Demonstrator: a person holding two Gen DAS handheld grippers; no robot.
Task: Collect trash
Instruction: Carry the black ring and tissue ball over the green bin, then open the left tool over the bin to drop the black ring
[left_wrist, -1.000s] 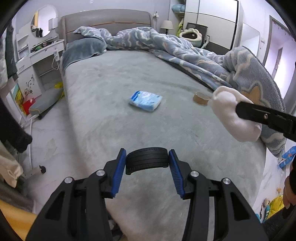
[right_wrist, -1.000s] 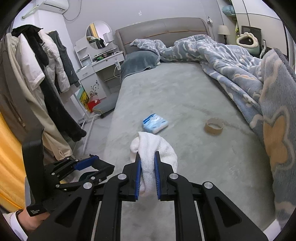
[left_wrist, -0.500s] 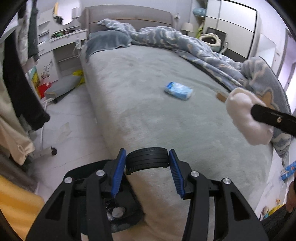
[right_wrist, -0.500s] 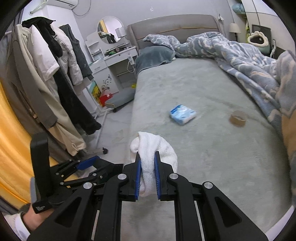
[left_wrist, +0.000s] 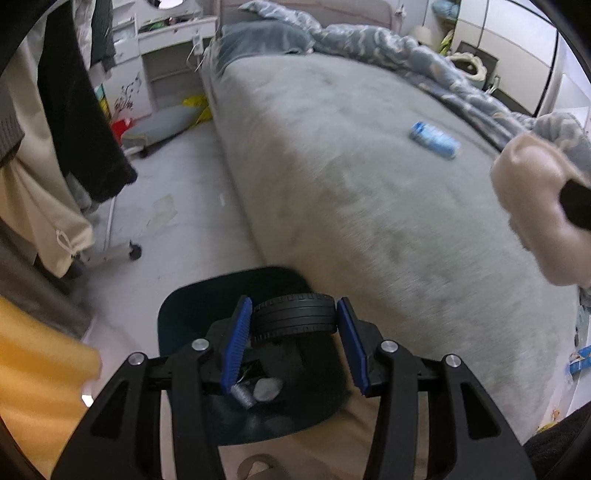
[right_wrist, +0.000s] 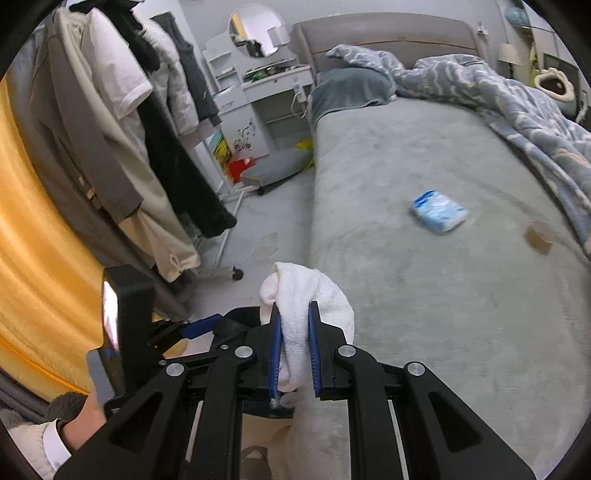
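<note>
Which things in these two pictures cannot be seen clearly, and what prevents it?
- Trash bin, left wrist view: the left tongs and the toy tire they hold cover most of its inside.
- Small brown thing on the bed, right wrist view: blurred, unidentifiable.
- White cloth, left wrist view: cut off by the edge.
- Bin, right wrist view: behind the right tongs.

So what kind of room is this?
A bedroom, most likely. There is a big bed with a rumpled blue blanket, a pillow by the headboard, and clothes hanging on a rack beside it.
</note>
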